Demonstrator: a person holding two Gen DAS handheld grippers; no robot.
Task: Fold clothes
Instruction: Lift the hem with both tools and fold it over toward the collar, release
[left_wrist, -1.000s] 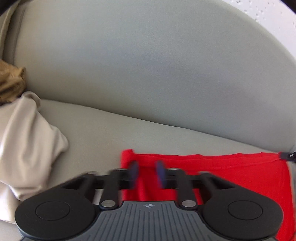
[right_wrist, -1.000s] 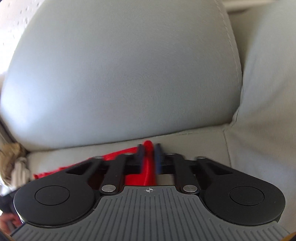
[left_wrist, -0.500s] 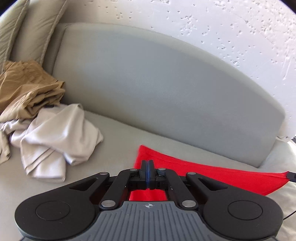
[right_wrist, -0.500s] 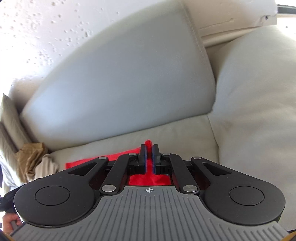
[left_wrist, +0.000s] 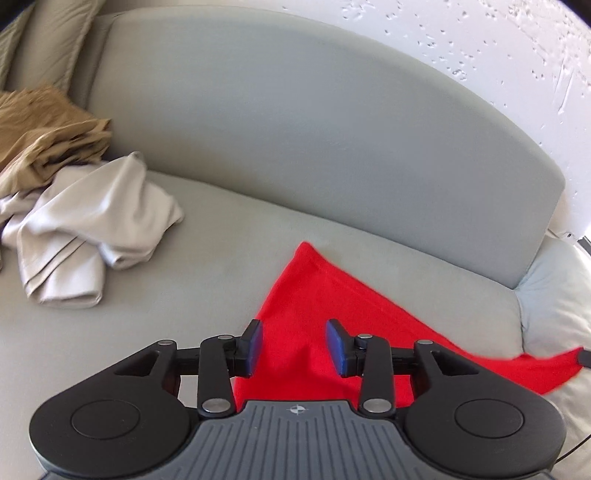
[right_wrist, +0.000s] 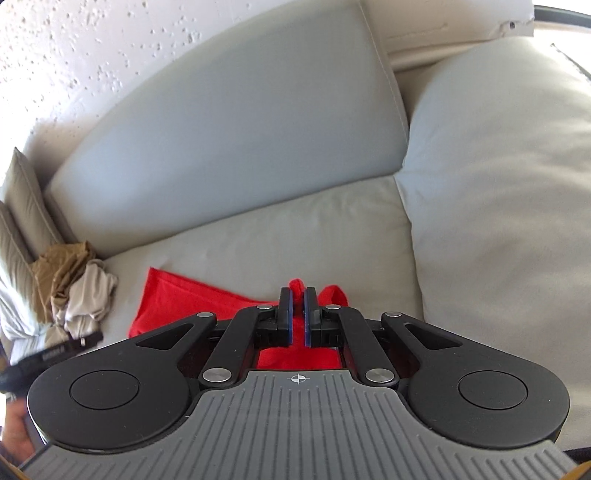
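Observation:
A red garment (left_wrist: 314, 295) lies on the grey sofa seat (left_wrist: 184, 314), stretched from a left corner toward the right. My left gripper (left_wrist: 294, 347) hovers open just above its left part, blue pads (left_wrist: 255, 345) apart with nothing between them. In the right wrist view the same red garment (right_wrist: 177, 295) spreads leftward, and my right gripper (right_wrist: 297, 317) is shut on a bunched fold of it that pokes up past the fingertips.
A crumpled pale grey garment (left_wrist: 88, 229) and a tan garment (left_wrist: 44, 129) are piled at the left end of the seat. The grey backrest (left_wrist: 295, 129) rises behind. A large cushion (right_wrist: 509, 184) bounds the right side. A hand (right_wrist: 14, 432) shows at lower left.
My left gripper was shut on the red garment half a second ago and has opened, letting the cloth drop onto the seat. The right gripper keeps its hold and has drawn back slightly.

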